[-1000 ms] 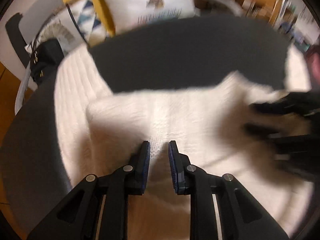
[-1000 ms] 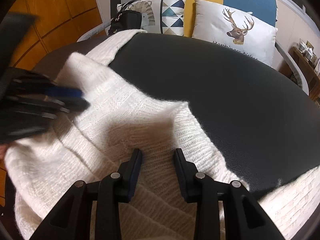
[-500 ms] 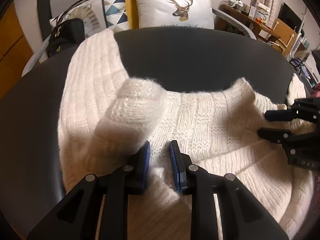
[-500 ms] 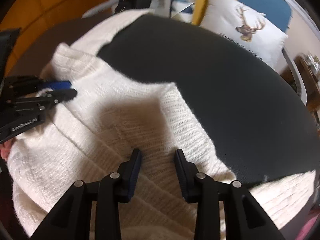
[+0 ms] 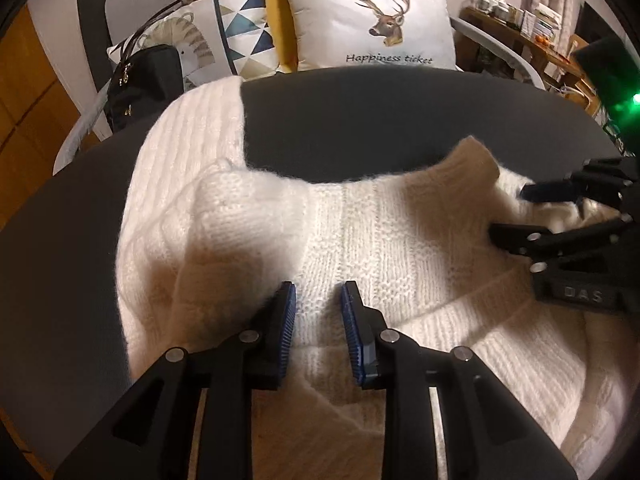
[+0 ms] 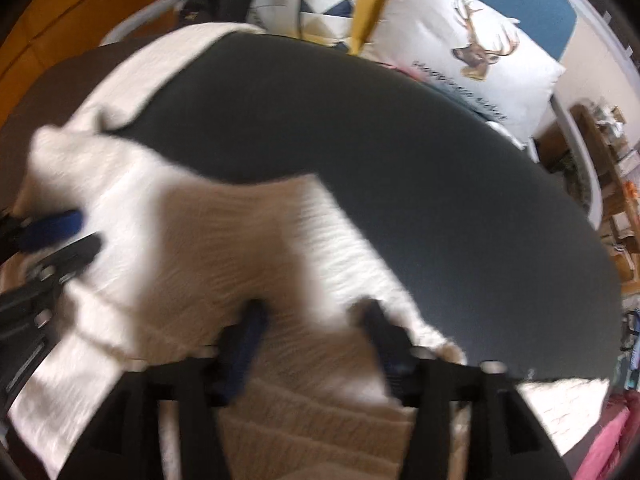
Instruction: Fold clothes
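A white knit sweater (image 5: 400, 248) lies spread over the round dark grey table (image 5: 380, 120), one sleeve (image 5: 192, 136) running to the far left edge. My left gripper (image 5: 318, 312) points down onto its body. The pads stand a narrow gap apart with knit filling it, and whether they press is unclear. A loose fold (image 5: 240, 220) bulges just left of them. My right gripper (image 6: 312, 320) is blurred and its jaws are opening wide over the sweater (image 6: 224, 240), with knit under them but not pinched. It shows at the right (image 5: 532, 214), and the left gripper (image 6: 76, 236) shows at the left.
Behind the table stand a deer cushion (image 5: 372, 28), a triangle-patterned cushion (image 5: 236, 40) and a black handbag (image 5: 144, 80). A cluttered wooden shelf (image 5: 532, 28) and a black device with a green light (image 5: 616, 80) are at the right. Pink cloth (image 6: 612, 440) lies beyond the near right edge.
The right jaws have spread from a narrow gap to wide apart, and that view has swung and blurred. The fold raised beside the left fingers has sunk lower. The left jaws look slightly wider.
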A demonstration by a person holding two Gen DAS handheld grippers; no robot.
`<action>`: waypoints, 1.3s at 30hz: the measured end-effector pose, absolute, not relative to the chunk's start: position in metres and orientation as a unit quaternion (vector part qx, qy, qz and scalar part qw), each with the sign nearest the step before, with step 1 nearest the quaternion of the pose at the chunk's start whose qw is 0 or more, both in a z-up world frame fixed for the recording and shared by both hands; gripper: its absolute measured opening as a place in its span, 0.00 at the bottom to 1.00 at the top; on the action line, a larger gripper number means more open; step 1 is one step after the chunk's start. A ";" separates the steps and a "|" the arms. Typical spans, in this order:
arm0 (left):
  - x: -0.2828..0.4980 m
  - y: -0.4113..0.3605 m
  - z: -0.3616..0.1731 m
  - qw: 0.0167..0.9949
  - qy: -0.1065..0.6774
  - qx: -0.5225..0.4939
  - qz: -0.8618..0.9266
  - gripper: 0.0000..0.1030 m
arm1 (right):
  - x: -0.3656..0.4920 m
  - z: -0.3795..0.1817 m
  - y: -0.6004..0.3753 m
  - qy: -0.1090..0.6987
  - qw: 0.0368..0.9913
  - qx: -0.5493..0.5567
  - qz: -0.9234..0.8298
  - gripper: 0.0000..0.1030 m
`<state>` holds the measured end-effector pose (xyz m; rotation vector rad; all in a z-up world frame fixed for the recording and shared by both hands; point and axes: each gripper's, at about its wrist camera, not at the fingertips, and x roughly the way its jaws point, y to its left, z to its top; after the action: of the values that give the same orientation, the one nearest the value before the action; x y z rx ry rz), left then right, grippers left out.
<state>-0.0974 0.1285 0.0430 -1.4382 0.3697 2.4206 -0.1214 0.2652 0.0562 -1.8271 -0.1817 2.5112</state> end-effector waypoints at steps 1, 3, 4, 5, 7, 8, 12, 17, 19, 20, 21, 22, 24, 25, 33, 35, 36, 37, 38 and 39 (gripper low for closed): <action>-0.105 0.128 0.042 0.148 0.122 -0.503 0.843 0.26 | -0.130 0.055 0.271 -0.051 0.028 -0.586 0.808 0.89; -0.117 0.126 0.040 0.145 0.107 -0.504 0.845 0.26 | -0.144 0.049 0.287 -0.005 0.021 -0.589 0.808 0.96; -0.124 0.125 0.038 0.144 0.104 -0.502 0.846 0.26 | -0.150 0.049 0.295 0.026 0.016 -0.586 0.809 0.96; -0.131 0.124 0.037 0.144 0.101 -0.500 0.848 0.26 | -0.156 0.051 0.294 0.024 0.019 -0.583 0.812 0.96; -0.139 0.123 0.035 0.143 0.102 -0.495 0.851 0.26 | -0.166 0.054 0.288 0.009 0.024 -0.575 0.818 0.93; -0.145 0.124 0.034 0.140 0.106 -0.491 0.853 0.26 | -0.170 0.057 0.284 -0.001 0.028 -0.566 0.824 0.91; -0.165 0.127 0.031 0.127 0.108 -0.478 0.862 0.26 | -0.187 0.067 0.269 -0.040 0.036 -0.533 0.844 0.80; -0.173 0.127 0.027 0.121 0.098 -0.466 0.871 0.26 | -0.193 0.073 0.267 -0.030 0.023 -0.517 0.855 0.66; -0.173 0.127 0.026 0.120 0.097 -0.463 0.873 0.26 | -0.191 0.075 0.272 -0.011 0.015 -0.517 0.856 0.55; -0.174 0.127 0.026 0.120 0.096 -0.462 0.873 0.26 | -0.190 0.075 0.277 -0.005 0.016 -0.516 0.857 0.43; -0.175 0.127 0.026 0.120 0.095 -0.462 0.873 0.26 | -0.189 0.076 0.281 0.000 0.017 -0.514 0.857 0.35; -0.175 0.127 0.026 0.120 0.094 -0.462 0.874 0.26 | -0.188 0.076 0.285 0.005 0.017 -0.512 0.859 0.31; -0.175 0.127 0.025 0.121 0.090 -0.462 0.874 0.26 | -0.187 0.081 0.287 0.020 -0.002 -0.504 0.863 0.14; -0.175 0.126 0.025 0.122 0.087 -0.462 0.874 0.26 | -0.186 0.083 0.287 0.027 -0.013 -0.500 0.866 0.14; -0.171 0.126 0.025 0.122 0.081 -0.461 0.875 0.26 | -0.208 0.063 0.266 0.035 -0.042 -0.553 0.831 0.04; -0.168 0.123 0.026 0.126 0.078 -0.466 0.872 0.26 | -0.221 0.063 0.263 0.030 -0.026 -0.553 0.832 0.02; -0.166 0.122 0.027 0.129 0.078 -0.469 0.870 0.26 | -0.226 0.063 0.261 0.023 -0.021 -0.550 0.834 0.02; -0.163 0.121 0.028 0.133 0.080 -0.472 0.868 0.26 | -0.232 0.062 0.258 0.017 -0.017 -0.547 0.837 0.02; -0.160 0.119 0.028 0.137 0.082 -0.476 0.865 0.26 | -0.236 0.062 0.255 0.010 -0.012 -0.544 0.839 0.02; -0.155 0.116 0.030 0.141 0.083 -0.483 0.860 0.26 | -0.239 0.061 0.253 0.001 -0.010 -0.540 0.842 0.02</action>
<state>-0.1554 0.1156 0.0296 -1.3960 0.2405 2.4826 -0.2386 0.2526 0.0611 -1.7076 0.0025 2.6619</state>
